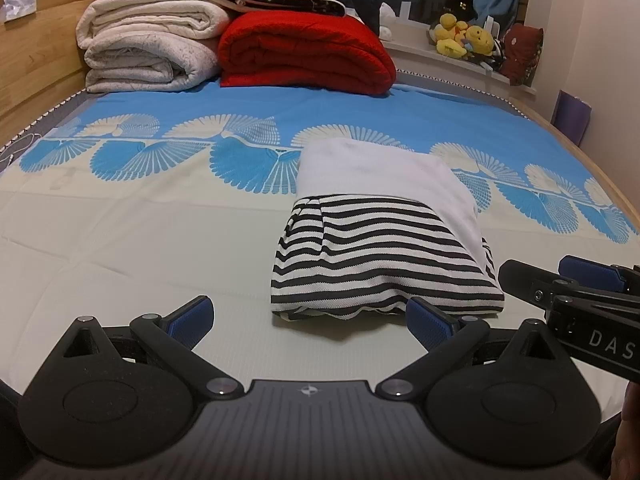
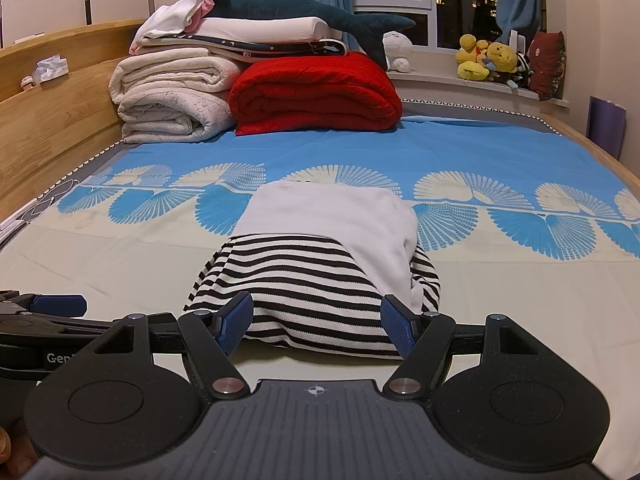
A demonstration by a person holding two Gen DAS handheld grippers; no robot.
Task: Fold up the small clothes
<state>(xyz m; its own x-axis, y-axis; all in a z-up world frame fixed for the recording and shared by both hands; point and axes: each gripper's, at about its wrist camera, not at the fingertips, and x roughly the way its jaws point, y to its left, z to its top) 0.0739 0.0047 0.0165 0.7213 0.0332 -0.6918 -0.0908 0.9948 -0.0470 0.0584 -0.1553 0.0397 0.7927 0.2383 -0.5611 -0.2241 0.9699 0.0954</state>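
One folded garment (image 1: 380, 236) lies on the bed (image 1: 120, 232), at the centre of the sheet's pale zone. It consists of two visible layers: a black-and-white striped part nearest the cameras and a plain white part (image 1: 384, 172) laid over its far half and down its right edge.

Two claws are present. The left claw (image 1: 310, 318) stands wide; its two blue pads (image 1: 188, 320) are apart, with bare sheet between them, and the right-hand pad sits just in front of the garment's near edge at 6 o'clock of the garment. The right claw (image 2: 316, 320) also stands wide (nothing is gripped); its two pads flank the near striped edge, one at the garment's 7 o'clock, one at 5 o'clock. Contact between pads and cloth cannot be confirmed.

At 12 o'clock, against the far end of the bed:
- two rolled cream blankets (image 2: 172, 92), stacked
- one red blanket (image 2: 316, 94), folded, beside them
- one flat pile of linens above
- one dark plush shark (image 2: 304, 10) on top

On the windowsill at 1 o'clock: a cluster of yellow plush toys (image 2: 486, 60) (count unclear).
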